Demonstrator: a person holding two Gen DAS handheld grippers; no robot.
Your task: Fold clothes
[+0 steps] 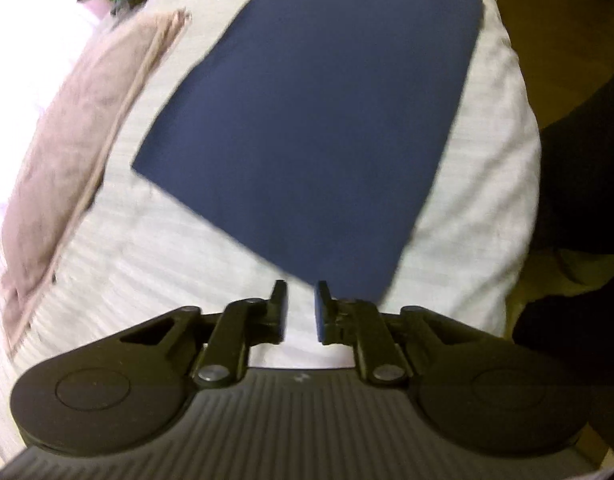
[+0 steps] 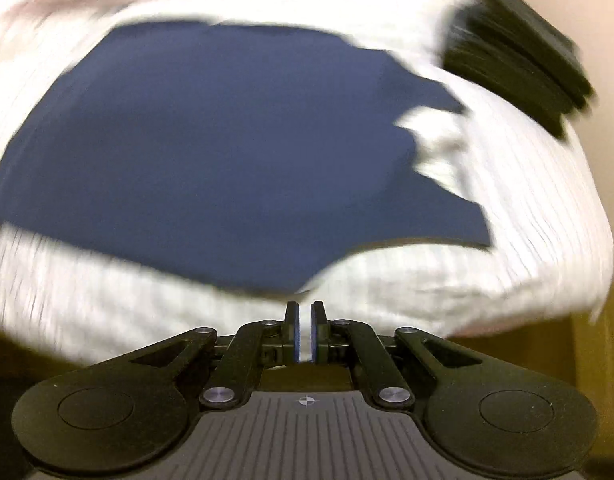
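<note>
On the white striped bed cover [image 1: 119, 240] lies your navy garment [image 1: 315, 128], spread flat and smooth with its edges squared, which suggests it has been laid out ready for a fold rather than dropped there. Your left hand-held gripper [image 1: 301, 308] hovers just short of the garment's near corner with its jaws parted and nothing between them, placed, I would judge, to take that corner. Your right hand-held gripper [image 2: 306, 330] sits at the garment's near edge with its jaws drawn almost together; only a thin gap shows and no cloth is visibly pinched, so treat it as empty.

The left wrist view gives you the garment [image 2: 211, 140] as a clean rectangle, and beside it, on the far side from the floor, a pinkish-brown folded cloth [image 1: 79, 152] lying on the cover. The right wrist view, heavily blurred, shows instead a ragged notched edge on the garment, perhaps a sleeve, and beyond that a dark ridged object [image 2: 519, 64], possibly your other gripper, though I cannot tell.
</note>
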